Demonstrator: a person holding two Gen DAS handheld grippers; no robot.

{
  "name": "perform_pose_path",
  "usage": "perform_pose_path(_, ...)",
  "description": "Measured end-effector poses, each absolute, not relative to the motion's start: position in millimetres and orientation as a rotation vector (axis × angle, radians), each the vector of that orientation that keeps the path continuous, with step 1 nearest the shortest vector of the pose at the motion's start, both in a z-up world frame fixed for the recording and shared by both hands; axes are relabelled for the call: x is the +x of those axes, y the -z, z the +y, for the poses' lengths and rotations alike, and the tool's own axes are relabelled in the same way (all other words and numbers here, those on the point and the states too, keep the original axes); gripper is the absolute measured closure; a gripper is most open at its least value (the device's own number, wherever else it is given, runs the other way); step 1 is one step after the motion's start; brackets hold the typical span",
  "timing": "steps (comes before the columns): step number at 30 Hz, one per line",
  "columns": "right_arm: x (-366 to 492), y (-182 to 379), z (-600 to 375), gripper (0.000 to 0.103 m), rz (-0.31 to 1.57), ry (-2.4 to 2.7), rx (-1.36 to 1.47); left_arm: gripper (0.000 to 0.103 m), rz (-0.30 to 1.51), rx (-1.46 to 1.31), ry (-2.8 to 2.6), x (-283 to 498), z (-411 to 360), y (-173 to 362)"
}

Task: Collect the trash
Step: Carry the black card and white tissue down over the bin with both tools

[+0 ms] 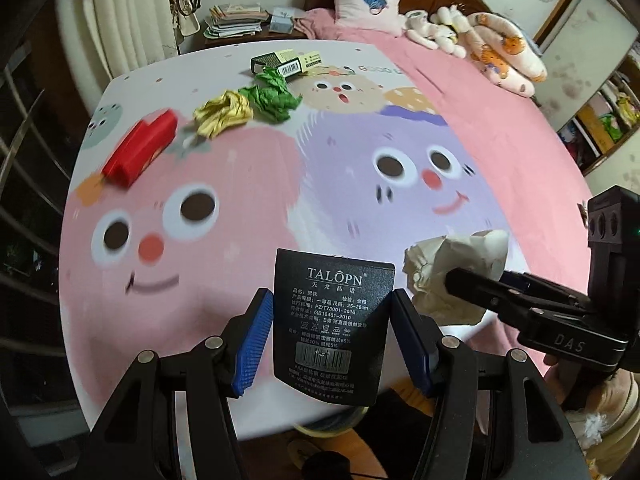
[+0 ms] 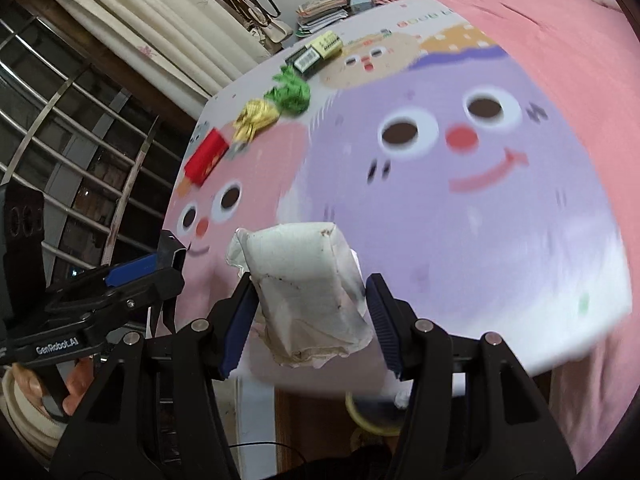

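My left gripper (image 1: 332, 336) is shut on a black TALOPN card package (image 1: 332, 324), held above the near edge of the bed. My right gripper (image 2: 310, 320) is shut on a crumpled white paper wad (image 2: 308, 296); the wad also shows in the left wrist view (image 1: 448, 276). Farther off on the cartoon blanket (image 1: 280, 184) lie a red box (image 1: 140, 152), a yellow crumpled paper (image 1: 224, 114), a green crumpled paper (image 1: 272, 94) and a small dark and yellow carton (image 1: 286, 62). The same items show in the right wrist view: red box (image 2: 206, 156), yellow paper (image 2: 256, 120), green paper (image 2: 292, 90).
A yellow-rimmed bin (image 2: 372, 416) sits on the floor below the bed's near edge. Pillows and plush toys (image 1: 440, 28) lie at the headboard. A nightstand with stacked papers (image 1: 236, 20) stands at the far left. Metal window bars (image 2: 60, 120) run along the left.
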State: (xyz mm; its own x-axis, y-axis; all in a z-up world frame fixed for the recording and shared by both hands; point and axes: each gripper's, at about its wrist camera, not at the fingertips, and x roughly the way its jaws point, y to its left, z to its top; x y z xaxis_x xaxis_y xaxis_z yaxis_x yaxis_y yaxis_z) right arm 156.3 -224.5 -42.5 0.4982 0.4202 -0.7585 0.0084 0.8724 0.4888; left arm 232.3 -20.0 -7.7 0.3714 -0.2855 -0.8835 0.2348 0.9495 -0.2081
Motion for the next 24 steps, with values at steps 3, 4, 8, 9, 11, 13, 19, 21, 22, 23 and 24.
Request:
perform_pose_path(3, 112, 52, -213, 0.051, 1.037, -0.232, 0.470, 0.043, 1.126, -0.053, 0.363, 184, -11, 13)
perform_pose_path(4, 95, 57, -207, 0.051, 1.045, -0.220, 0.473, 0.043, 1.122, -0.055, 0.370, 173, -9, 15)
perform_pose_path(8, 49, 76, -193, 0.051, 1.086, -0.193, 0.473, 0.043, 1.121, -0.039, 0.390, 121, -4, 30)
perform_pose_path(9, 41, 82, -190, 0.051, 1.099, -0.186, 0.473, 0.043, 1.125, -0.031, 0.395, 109, -4, 35)
perform_pose_path(11, 24, 95, -183, 0.051, 1.133, -0.168, 0.467, 0.043, 1.141, -0.022, 0.404, 93, -5, 44)
perform_pose_path(13, 9, 110, -177, 0.051, 1.171, -0.151, 0.464, 0.043, 1.161, -0.018, 0.408, 76, -6, 54)
perform_pose_path(19, -17, 171, -171, 0.050, 1.287, -0.087, 0.455, 0.043, 1.256, -0.003, 0.408, 41, -13, 104)
perform_pose_path(21, -20, 194, -174, 0.050, 1.318, -0.066, 0.466, 0.043, 1.289, -0.003, 0.403, 35, -15, 126)
perform_pose_path(22, -22, 208, -175, 0.050, 1.334, -0.055, 0.472, 0.043, 1.316, -0.006, 0.397, 29, -17, 144)
perform_pose_path(23, -23, 222, -177, 0.050, 1.349, -0.045, 0.475, 0.043, 1.333, -0.006, 0.393, 29, -18, 156)
perform_pose_path(24, -24, 238, -178, 0.050, 1.365, -0.035, 0.478, 0.043, 1.353, -0.003, 0.386, 25, -20, 174)
